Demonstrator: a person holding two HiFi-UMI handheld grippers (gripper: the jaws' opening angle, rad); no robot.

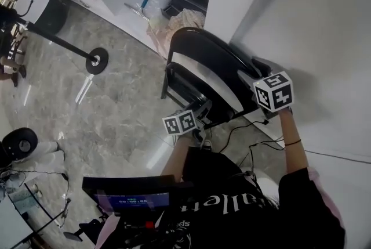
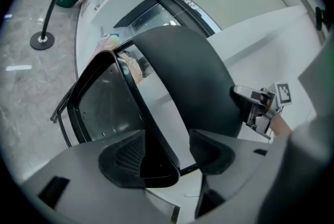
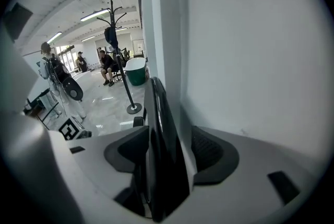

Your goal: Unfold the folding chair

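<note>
Head view, largest element first: a white wall [image 1: 324, 21] fills the right of the frame and a grey marble floor [image 1: 116, 103] fills the left. The black folding chair [image 1: 203, 56] stands between them at centre, folded flat with its back leaning on the wall, which I judge is what keeps it upright while closed. I have brought both tongs to opposite sides of it, and I take this to be the approach before any pull. In the left gripper view, the left tongs [image 2: 166, 157] stand wide apart at lower centre. They straddle the lower corner of the seat panel and its black frame tube, and daylight shows beside the right-hand pad [image 2: 209, 152], so nothing is clamped. I read this placement as preparing to draw the seat away from the backrest. In the right gripper view, the right tongs [image 3: 169, 152] are likewise spread wide at lower centre. The thin edge of the backrest runs upward between the pads with a gap on its wall side, so they grip nothing either. I judge this side is meant to steady the back against the wall while the seat swings out. The two marker cubes, left [image 1: 179, 123] and right [image 1: 273, 91], show which device is which. Smaller items are a coat stand base [image 1: 96, 60] at upper left and a thin cable [image 1: 243, 126] trailing on the floor below the chair, which the legs may catch when they spread.
</note>
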